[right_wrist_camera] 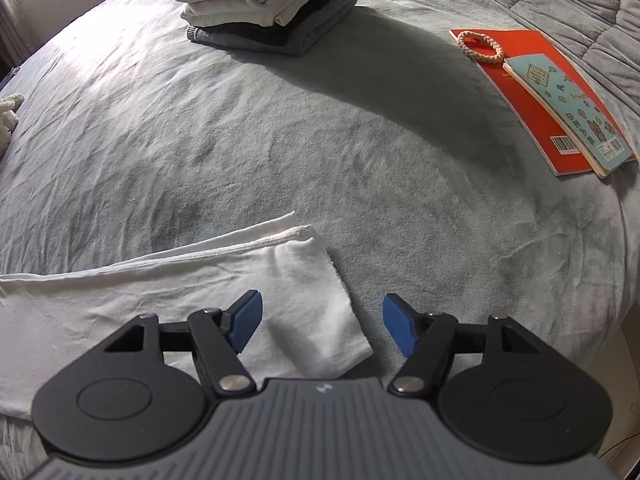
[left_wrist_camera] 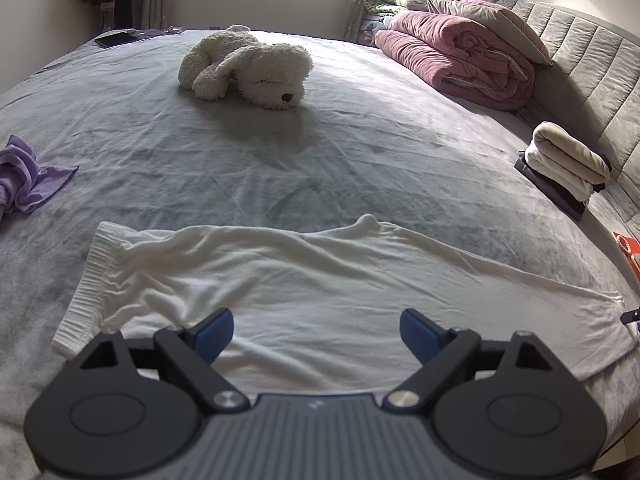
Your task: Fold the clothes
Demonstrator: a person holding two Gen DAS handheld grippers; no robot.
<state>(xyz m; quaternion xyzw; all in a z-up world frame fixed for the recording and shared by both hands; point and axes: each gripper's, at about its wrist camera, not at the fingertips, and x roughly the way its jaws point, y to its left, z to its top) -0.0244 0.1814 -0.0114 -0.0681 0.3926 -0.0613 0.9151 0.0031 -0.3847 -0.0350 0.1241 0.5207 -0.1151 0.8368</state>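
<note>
Right gripper (right_wrist_camera: 322, 330) and left gripper (left_wrist_camera: 316, 338) both gape empty over the white garment (left_wrist_camera: 320, 280); a single-layer pinch likely drags the fold apart.

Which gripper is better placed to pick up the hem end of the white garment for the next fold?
Probably right: the right gripper hangs open over the white garment hem corner; the left gripper sits nearer its waistband.

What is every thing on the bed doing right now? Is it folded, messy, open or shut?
white garment: spread flat, wrinkled, not folded up
clothes stack: folded, piled
purple cloth: crumpled
pink quilt: rolled up
plush dog: lying on its side
books: shut, stacked
left gripper: open, empty
right gripper: open, empty
</note>
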